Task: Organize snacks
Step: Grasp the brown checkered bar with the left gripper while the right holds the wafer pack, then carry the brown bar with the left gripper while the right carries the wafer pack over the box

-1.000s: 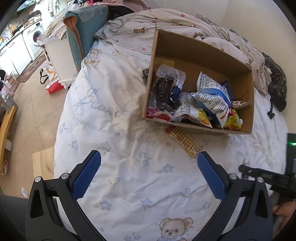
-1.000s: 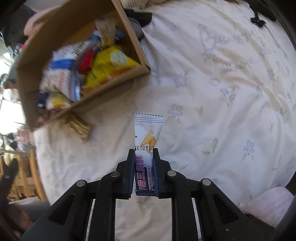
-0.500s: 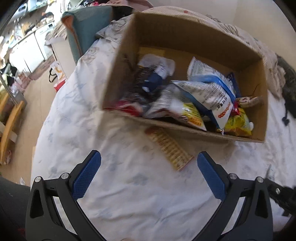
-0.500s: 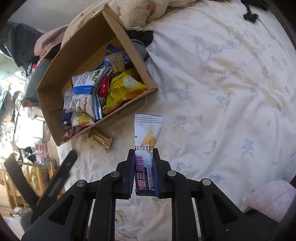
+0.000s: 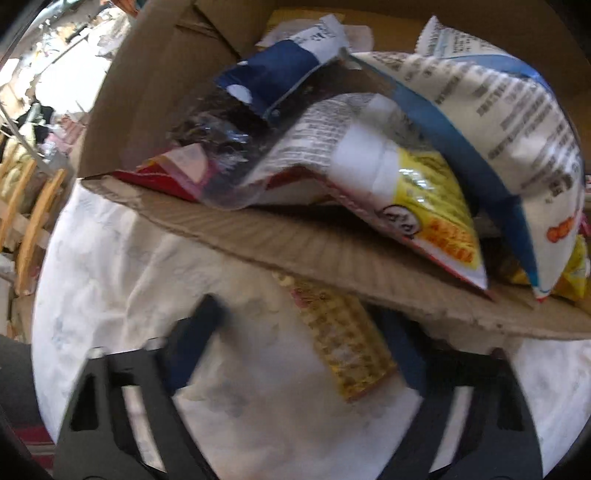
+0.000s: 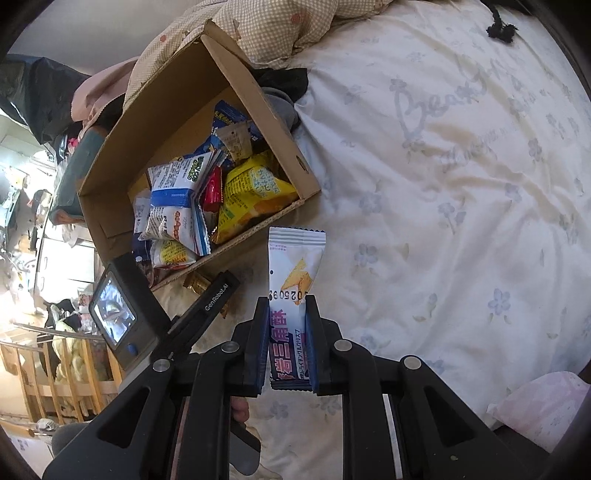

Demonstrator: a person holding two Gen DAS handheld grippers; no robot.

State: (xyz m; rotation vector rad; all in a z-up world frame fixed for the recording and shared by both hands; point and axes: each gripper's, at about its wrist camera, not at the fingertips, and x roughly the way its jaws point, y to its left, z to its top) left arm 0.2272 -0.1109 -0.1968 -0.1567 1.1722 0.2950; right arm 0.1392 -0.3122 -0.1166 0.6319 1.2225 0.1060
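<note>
A cardboard box (image 5: 332, 251) full of snack bags fills the top of the left wrist view. In front of its near wall a yellow-and-red snack packet (image 5: 340, 339) lies on the white sheet. My left gripper (image 5: 299, 347) hangs low over it, blurred, and its jaws are closing with the packet between them. The left pad is still clear of the packet. In the right wrist view my right gripper (image 6: 286, 332) is shut on a white-and-purple snack packet (image 6: 295, 266), held upright above the sheet just right of the box (image 6: 177, 107). The left gripper's body (image 6: 147, 314) shows beside the yellow packet (image 6: 199, 282).
The box stands on a bed with a flowered white sheet (image 6: 443, 184). A checked quilt (image 6: 280, 22) is bunched behind the box, with dark clothes (image 6: 284, 81) at its far corner. A pink bundle (image 6: 543, 402) lies at the bed's lower right. Wooden furniture (image 6: 74, 369) stands off the left side.
My left gripper has dropped and moved in toward the yellow packet at the box's near wall, and its jaws have narrowed. The right gripper keeps its packet, and the left tool has come into its view.
</note>
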